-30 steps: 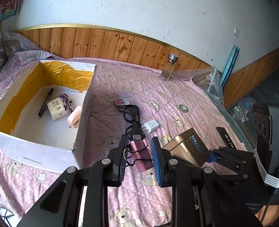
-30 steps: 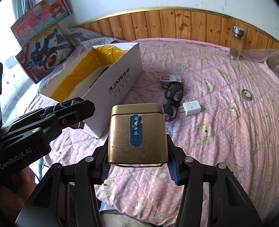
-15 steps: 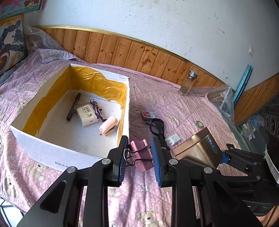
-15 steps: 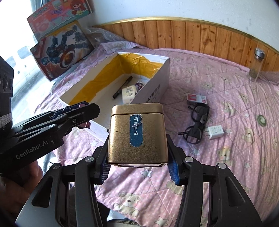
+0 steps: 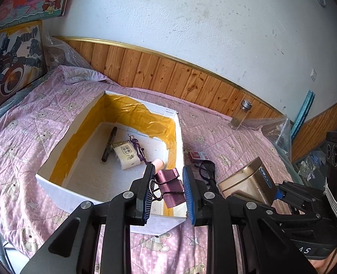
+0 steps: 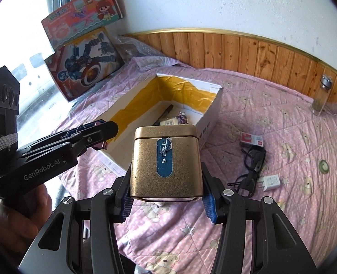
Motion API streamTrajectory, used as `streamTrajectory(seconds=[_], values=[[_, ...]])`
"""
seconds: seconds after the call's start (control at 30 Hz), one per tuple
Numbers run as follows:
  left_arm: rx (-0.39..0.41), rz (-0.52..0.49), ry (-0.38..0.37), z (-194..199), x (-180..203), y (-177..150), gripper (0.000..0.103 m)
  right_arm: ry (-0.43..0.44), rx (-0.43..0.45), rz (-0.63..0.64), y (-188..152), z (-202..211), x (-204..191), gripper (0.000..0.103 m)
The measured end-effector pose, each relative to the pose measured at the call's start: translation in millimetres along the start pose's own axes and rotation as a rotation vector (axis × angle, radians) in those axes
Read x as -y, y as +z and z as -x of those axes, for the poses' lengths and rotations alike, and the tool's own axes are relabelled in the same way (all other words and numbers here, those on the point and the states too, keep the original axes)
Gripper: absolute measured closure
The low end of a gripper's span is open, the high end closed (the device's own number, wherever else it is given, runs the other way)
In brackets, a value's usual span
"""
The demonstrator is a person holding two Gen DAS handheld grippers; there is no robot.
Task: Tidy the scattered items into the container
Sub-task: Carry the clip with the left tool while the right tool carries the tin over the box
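My left gripper (image 5: 167, 188) is shut on a pink binder clip (image 5: 170, 188), held above the near right corner of the white cardboard box (image 5: 61, 183) with yellow tape inside. In the box lie a dark pen (image 5: 109, 143), a tissue pack (image 5: 126, 155), a purple cord and a pink tube. My right gripper (image 6: 166, 203) is shut on a gold tin (image 6: 166, 159) with a blue label, held over the bedspread in front of the box (image 6: 210, 111). The left gripper (image 6: 100, 132) with the clip shows at the left of the right wrist view. The tin (image 5: 246, 182) appears at the right of the left wrist view.
On the pink bedspread to the right of the box lie black glasses (image 6: 253, 159), a white charger (image 6: 270, 182), a red-and-white small box (image 6: 252, 139) and a round green ring (image 6: 323, 166). A glass bottle (image 6: 321, 96) stands by the wooden panel. Toy boxes (image 6: 86, 68) lean at the far left.
Both grippers have moved left toward the box with their loads. The binder clip now hangs over the box's near corner, and the box fills more of both views.
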State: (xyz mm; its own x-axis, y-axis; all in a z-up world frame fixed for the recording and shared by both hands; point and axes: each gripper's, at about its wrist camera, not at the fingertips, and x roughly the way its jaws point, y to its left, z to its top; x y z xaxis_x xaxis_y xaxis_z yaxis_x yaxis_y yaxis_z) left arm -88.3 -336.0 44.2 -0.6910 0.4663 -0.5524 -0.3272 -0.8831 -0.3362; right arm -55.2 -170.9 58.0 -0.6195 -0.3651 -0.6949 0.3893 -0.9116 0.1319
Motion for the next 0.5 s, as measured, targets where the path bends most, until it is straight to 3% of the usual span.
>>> streamTrajectory(seconds=[0.5], values=[[0.011, -0.002, 0.045, -6, -25, 30, 0.077, 0.037, 0.004, 0.019, 24, -20, -11, 0.050]])
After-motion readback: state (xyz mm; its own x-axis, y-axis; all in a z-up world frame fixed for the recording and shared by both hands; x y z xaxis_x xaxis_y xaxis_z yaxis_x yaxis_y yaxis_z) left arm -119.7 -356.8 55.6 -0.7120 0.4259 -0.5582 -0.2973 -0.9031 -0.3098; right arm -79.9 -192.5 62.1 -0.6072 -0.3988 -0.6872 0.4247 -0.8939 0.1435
